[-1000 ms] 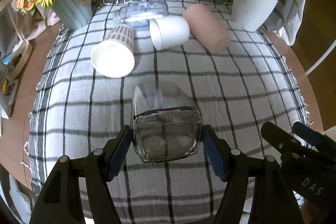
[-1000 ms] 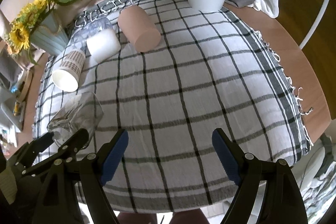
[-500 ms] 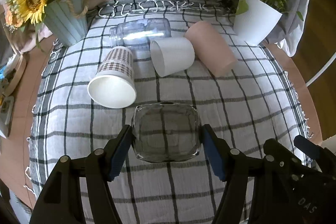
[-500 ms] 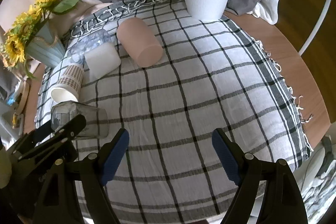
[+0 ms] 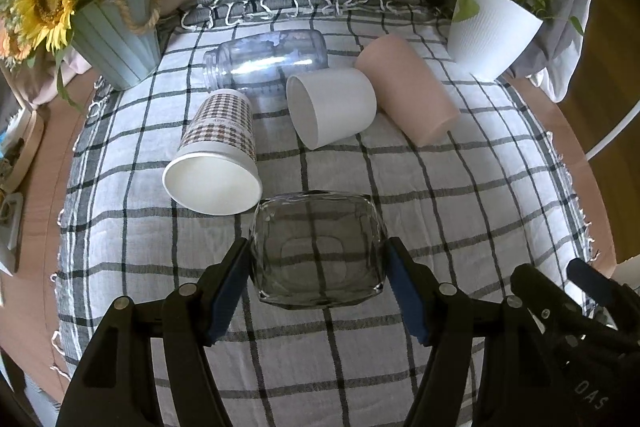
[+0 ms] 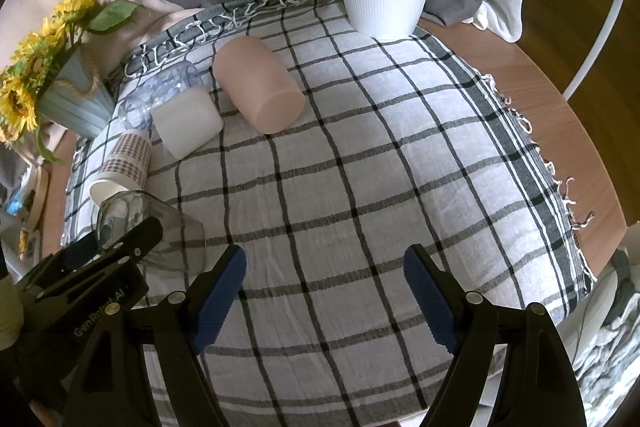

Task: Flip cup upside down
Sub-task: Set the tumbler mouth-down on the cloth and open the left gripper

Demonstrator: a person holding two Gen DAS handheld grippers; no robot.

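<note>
My left gripper (image 5: 318, 281) is shut on a clear square glass cup (image 5: 318, 251), its blue pads on the cup's two sides. In the left wrist view I look down on the cup's base. In the right wrist view the cup (image 6: 176, 231) sits at the left with its mouth down towards the checked cloth (image 6: 360, 187), partly hidden by the left gripper's black finger. I cannot tell if it touches the cloth. My right gripper (image 6: 324, 291) is open and empty above the cloth's near middle.
Lying on the cloth behind the glass are a checked paper cup (image 5: 216, 155), a white cup (image 5: 332, 105), a pink cup (image 5: 408, 89) and a clear plastic jar (image 5: 264, 59). A sunflower vase (image 5: 108, 43) stands back left, a white plant pot (image 5: 492, 31) back right.
The left gripper has turned the glass cup from tilted on its side to mouth down, base up. The right gripper has stayed open and nearly still.
</note>
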